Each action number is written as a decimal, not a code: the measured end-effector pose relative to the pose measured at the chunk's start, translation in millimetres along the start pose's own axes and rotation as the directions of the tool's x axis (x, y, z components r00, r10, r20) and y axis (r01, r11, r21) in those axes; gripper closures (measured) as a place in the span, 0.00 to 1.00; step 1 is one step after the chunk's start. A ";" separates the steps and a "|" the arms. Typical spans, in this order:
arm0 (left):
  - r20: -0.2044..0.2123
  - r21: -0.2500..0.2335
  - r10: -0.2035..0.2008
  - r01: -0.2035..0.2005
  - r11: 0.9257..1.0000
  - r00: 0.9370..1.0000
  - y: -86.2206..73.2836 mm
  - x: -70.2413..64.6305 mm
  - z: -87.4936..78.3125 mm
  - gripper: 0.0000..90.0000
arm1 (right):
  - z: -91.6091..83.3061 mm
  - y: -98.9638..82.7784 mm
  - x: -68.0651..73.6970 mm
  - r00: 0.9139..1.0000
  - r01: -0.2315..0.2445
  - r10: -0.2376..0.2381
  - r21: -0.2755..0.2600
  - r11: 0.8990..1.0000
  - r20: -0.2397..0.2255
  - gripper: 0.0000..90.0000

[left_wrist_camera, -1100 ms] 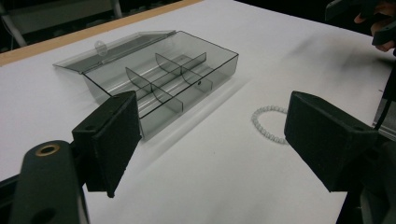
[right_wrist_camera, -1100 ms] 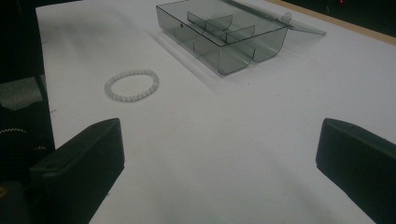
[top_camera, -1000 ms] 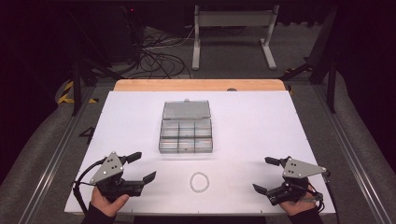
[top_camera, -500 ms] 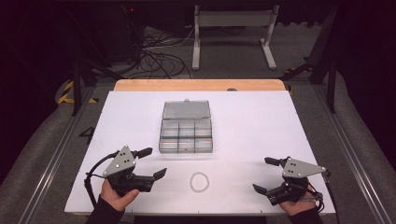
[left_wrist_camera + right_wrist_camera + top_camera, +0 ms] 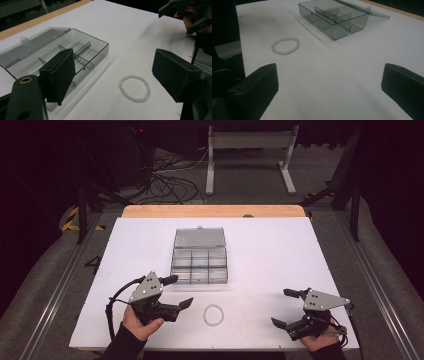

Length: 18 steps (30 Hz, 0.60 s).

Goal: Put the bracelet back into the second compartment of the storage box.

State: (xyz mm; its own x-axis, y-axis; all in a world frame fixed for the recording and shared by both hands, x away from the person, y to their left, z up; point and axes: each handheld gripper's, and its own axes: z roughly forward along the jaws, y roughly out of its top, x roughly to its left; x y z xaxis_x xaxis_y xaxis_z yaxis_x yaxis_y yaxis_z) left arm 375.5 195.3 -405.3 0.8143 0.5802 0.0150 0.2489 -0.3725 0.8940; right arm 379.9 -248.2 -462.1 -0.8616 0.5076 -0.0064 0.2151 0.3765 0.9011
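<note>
I can read no brand, label or writing on anything here; a dark mark on the floor left of the counter in the high view is too blurred for me to make out.

My bracelet [image 5: 213, 314], a ring of pale beads, lies flat on the white counter [image 5: 280, 250] in the lower middle of the high view, just below the box and clear of it. Being a closed loop, it points nowhere in particular; in my left gripper view [image 5: 135, 88] it looks slightly oval, stretched from upper left to lower right (that may be the camera angle alone).

The left gripper [image 5: 173, 291] sits at lower left of the high view, held in my hand [image 5: 140, 324], its jaws spread wide and aimed toward the right of the frame. Seen along those jaws, the bracelet lies on the counter in the gap between them, untouched.

The right gripper [image 5: 286, 307] rests at lower right, well apart from the bracelet, jaws likewise spread and holding nothing. In its own view the bracelet [image 5: 285, 45] sits at upper left.

The clear grey box [image 5: 199, 265] stands mid-counter, its lid [image 5: 199, 238] folded back flat toward the top of the frame, with the long axis of the divided tray running left to right.
</note>
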 end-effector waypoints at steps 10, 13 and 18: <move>0.030 0.002 0.021 -0.021 1.000 0.999 12.9 -6.3 17.0 0.22 | -0.2 -0.3 -0.5 1.000 -0.001 0.001 0.000 1.000 -0.006 0.02; 0.044 0.008 0.016 -0.017 1.000 0.999 15.5 -8.9 23.0 0.22 | -0.5 -0.3 -0.4 1.000 0.001 -0.001 -0.001 1.000 -0.005 0.02; 0.057 0.011 0.026 -0.026 1.000 0.998 19.5 -12.6 30.8 0.22 | -0.4 -0.4 -0.5 1.000 0.000 0.000 0.000 1.000 -0.008 0.02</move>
State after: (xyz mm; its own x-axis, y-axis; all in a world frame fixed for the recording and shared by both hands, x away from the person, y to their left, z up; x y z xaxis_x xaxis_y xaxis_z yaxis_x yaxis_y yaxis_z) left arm 386.2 158.5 -401.9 0.8488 0.5285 0.0126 0.2333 -0.3960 0.8881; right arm 380.0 -248.9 -462.3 -0.8652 0.5015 -0.0029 0.2151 0.3764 0.9011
